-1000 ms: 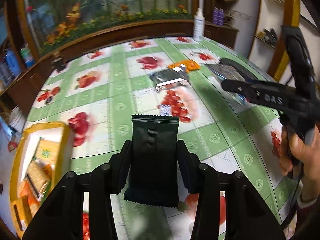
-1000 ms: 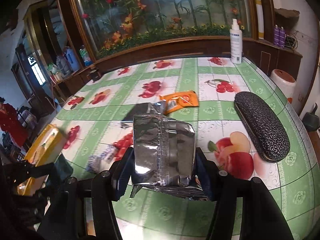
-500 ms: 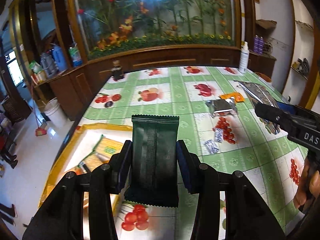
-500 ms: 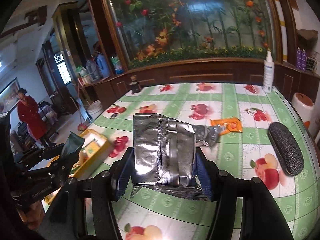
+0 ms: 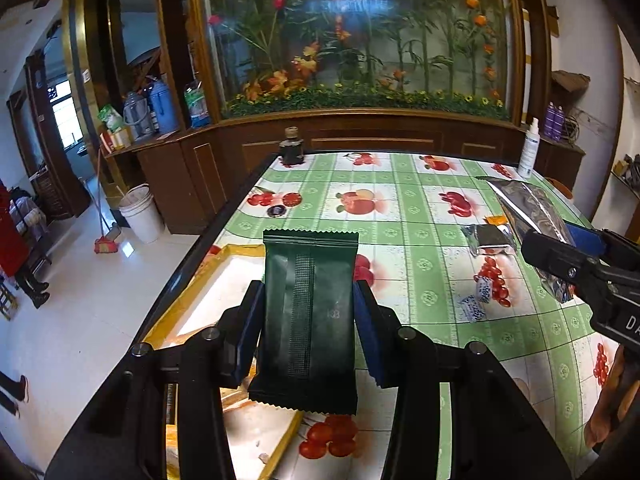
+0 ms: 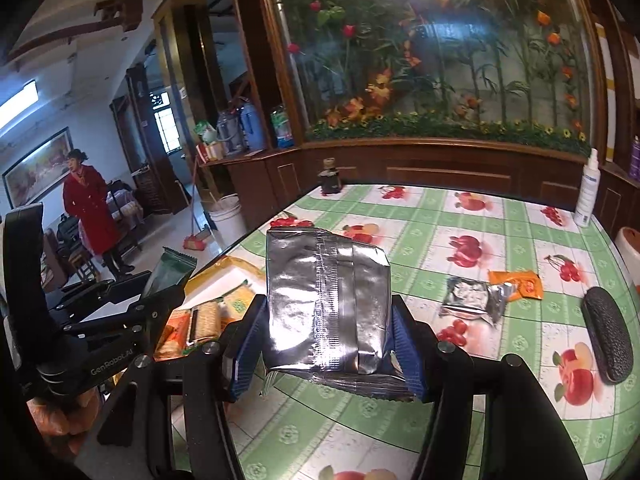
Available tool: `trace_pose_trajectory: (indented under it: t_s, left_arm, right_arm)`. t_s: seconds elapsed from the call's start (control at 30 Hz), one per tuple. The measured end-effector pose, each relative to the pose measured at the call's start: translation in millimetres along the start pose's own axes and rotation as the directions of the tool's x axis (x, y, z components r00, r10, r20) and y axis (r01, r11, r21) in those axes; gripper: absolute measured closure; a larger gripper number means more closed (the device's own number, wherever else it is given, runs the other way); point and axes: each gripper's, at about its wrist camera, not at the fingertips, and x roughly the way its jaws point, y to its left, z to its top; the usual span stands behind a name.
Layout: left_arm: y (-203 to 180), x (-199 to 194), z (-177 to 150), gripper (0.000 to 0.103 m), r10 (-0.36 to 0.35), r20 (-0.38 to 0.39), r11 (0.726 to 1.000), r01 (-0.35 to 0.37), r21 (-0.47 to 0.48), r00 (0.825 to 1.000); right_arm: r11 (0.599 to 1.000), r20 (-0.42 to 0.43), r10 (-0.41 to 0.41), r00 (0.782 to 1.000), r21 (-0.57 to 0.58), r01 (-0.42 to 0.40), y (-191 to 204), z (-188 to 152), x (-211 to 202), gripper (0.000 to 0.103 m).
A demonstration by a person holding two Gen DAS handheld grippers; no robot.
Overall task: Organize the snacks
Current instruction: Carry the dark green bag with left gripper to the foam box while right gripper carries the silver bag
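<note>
My left gripper (image 5: pixel 308 336) is shut on a dark green snack packet (image 5: pixel 309 312) and holds it upright above the yellow-rimmed tray (image 5: pixel 200 276) at the table's left edge. My right gripper (image 6: pixel 326 340) is shut on a silver foil snack bag (image 6: pixel 326 304), held above the table right of the tray (image 6: pixel 234 266). The tray holds cracker packs (image 6: pixel 204 318). A silver packet (image 6: pixel 470 300) and an orange packet (image 6: pixel 518 282) lie on the table. The left gripper (image 6: pixel 164 280) also shows in the right wrist view.
The table has a green fruit-print cloth (image 5: pixel 400 208). A black glasses case (image 6: pixel 608 340) lies at the right. A white spray bottle (image 6: pixel 586 192) and a dark jar (image 5: pixel 291 151) stand at the far edge. Small wrapped candies (image 5: pixel 478 296) lie mid-table. Floor drops off left.
Both grippers have swung left with their packets. The left gripper has come over the yellow tray, and the right gripper has moved closer to it.
</note>
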Motion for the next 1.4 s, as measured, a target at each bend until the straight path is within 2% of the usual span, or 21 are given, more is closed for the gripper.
trace_pose_trajectory:
  t_s: [0.57,1.07,1.2,1.4]
  left_arm:
    - [57.5,10.1,-12.9,0.06,0.074,-0.019,0.991,-0.076,-0.107,0.997]
    - [92.1,19.4,-23.4,0.06,0.108,-0.049,0.98,-0.115,-0.16,0.993]
    - [107.6,32.1,-30.4,0.06,0.075,-0.095,0.975,-0.093,-0.203,0.993]
    - [125.2,55.6,-43.2,0.06,0.073,-0.178,0.963,-0.116,-0.243,0.981]
  right_arm:
    - [0.989,-0.06,0.1,0.993,-0.104,-0.106,77.1,4.6,50.8,0.043]
    - [0.975,-0.134,0.159,0.978,-0.135,-0.177,118.1,-1.8,99.5,0.043]
    - [0.976,-0.158,0.168,0.973,-0.111,-0.186,116.2,-4.2,118.5,0.043]
    - [0.982,-0.213,0.163,0.964,-0.063,-0.18,111.7,-10.6,156.5,0.043]
